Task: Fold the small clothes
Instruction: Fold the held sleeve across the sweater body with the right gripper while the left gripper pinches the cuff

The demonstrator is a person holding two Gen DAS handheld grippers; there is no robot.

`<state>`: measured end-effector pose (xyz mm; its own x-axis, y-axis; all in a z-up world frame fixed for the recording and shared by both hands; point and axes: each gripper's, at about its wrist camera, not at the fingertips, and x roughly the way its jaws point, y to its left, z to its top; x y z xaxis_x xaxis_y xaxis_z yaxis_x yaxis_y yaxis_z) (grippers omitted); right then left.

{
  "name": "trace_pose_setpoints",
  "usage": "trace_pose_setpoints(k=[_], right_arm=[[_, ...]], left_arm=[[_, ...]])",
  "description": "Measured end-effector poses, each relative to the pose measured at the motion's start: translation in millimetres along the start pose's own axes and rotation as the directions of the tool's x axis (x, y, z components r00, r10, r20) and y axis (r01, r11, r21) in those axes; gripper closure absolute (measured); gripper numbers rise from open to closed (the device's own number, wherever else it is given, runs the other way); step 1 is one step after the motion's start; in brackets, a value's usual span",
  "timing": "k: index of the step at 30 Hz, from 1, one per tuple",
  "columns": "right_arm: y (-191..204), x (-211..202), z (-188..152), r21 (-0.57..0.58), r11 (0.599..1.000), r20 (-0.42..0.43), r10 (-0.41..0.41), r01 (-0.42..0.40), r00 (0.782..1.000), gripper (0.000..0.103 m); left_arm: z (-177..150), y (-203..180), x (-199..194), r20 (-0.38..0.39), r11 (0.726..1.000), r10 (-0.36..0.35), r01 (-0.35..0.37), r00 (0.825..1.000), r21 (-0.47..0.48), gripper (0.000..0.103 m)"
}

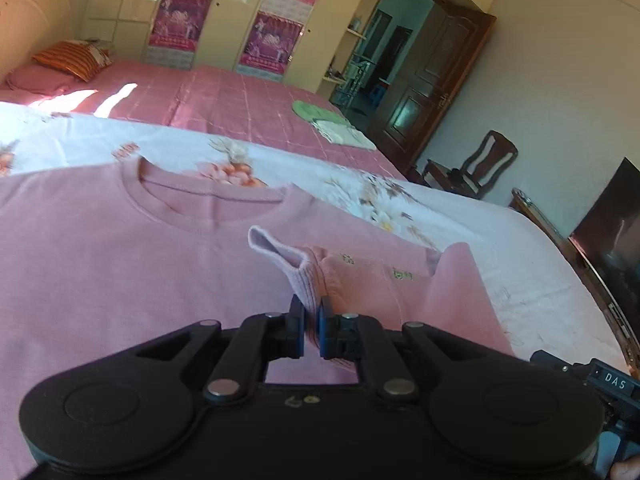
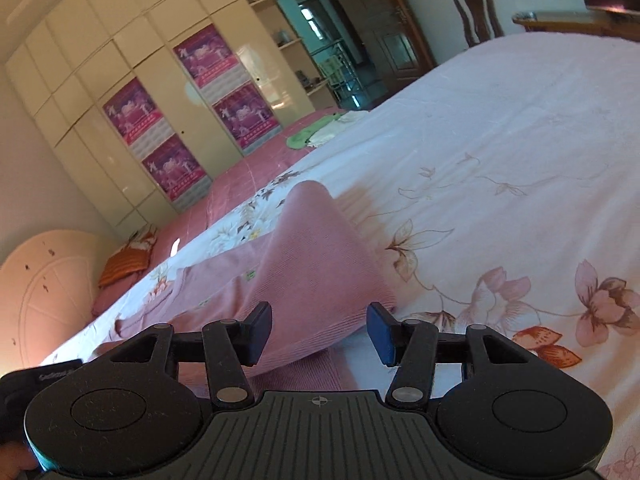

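- My left hand-held gripper (image 1: 311, 316), low centre of the left wrist view, is clamped on the ribbed cuff (image 1: 288, 266) of the pink top (image 1: 100, 264); the cuff stands up in a loop above the jaws.
- My right hand-held gripper (image 2: 319, 330) stands half wide at the bottom of the right wrist view, pads clear of the cloth, with a fold of the top (image 2: 316, 256) lying between and beyond them.
- The top lies flat, neckline up-frame, on the floral sheet (image 1: 500, 248) of the bed, filling the left and centre of the left wrist view.
- Risk, as I judge it: the grip is on the cuff's thin edge only, so a quick pull could slip it free or drag the whole body askew and wrinkle the fold.
- Risk: the raised peak on the right may slump unevenly, since nothing pins it.
- The knit looks soft, fine-ribbed and limp; the cuff is paler, with coarser ribs. The sheet is smooth and lightly creased.
- Folded green and pale cloths (image 1: 328, 122) sit at upper centre, well apart.
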<state>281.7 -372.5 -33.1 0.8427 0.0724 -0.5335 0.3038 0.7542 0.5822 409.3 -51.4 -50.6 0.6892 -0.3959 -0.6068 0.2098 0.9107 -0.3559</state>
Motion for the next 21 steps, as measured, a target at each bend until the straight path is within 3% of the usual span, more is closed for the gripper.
trace_pose_setpoints(k=[3,5,8,13,15,17,20,21], right_arm=[[-13.1,0.5,3.2,0.125,0.991,-0.030,0.057,-0.052,0.998,0.051],[-18.6,1.3,5.3,0.189,0.978,-0.042,0.092,-0.082,0.995,0.051],[-25.4,5.1,9.0,0.275,0.954,-0.053,0.141,-0.121,0.989,0.051],[-44.6,14.0,15.1,0.466,0.864,-0.070,0.253,-0.193,0.965,0.051],[-52.1,20.6,19.3,0.506,0.839,-0.090,0.280,-0.198,0.956,0.051],[-56.0,26.8,21.6,0.525,0.829,-0.103,0.290,-0.196,0.952,0.051],[-61.4,29.1,25.2,0.511,0.839,-0.101,0.277,-0.189,0.956,0.051],[-61.2,29.0,26.6,0.500,0.846,-0.100,0.271,-0.187,0.957,0.051]], left_arm=[[0.1,35.4,-20.8,0.040,0.995,0.092,-0.091,0.995,-0.028,0.097],[-1.3,60.4,-22.8,0.028,0.989,0.129,-0.127,0.991,-0.082,0.097],[-6.6,76.8,-22.2,0.014,0.983,0.144,-0.142,0.989,-0.121,0.097],[-13.4,77.8,-13.8,0.000,0.983,0.145,-0.144,0.989,-0.116,0.096],[-15.8,79.9,-13.2,0.000,0.980,0.160,-0.159,0.987,-0.120,0.083],[-15.9,82.4,-12.9,0.004,0.977,0.171,-0.169,0.985,-0.127,0.076],[-18.5,89.7,-10.0,-0.007,0.975,0.168,-0.167,0.986,-0.145,0.075],[-18.1,93.2,-7.2,-0.013,0.974,0.156,-0.156,0.988,-0.162,0.079]])
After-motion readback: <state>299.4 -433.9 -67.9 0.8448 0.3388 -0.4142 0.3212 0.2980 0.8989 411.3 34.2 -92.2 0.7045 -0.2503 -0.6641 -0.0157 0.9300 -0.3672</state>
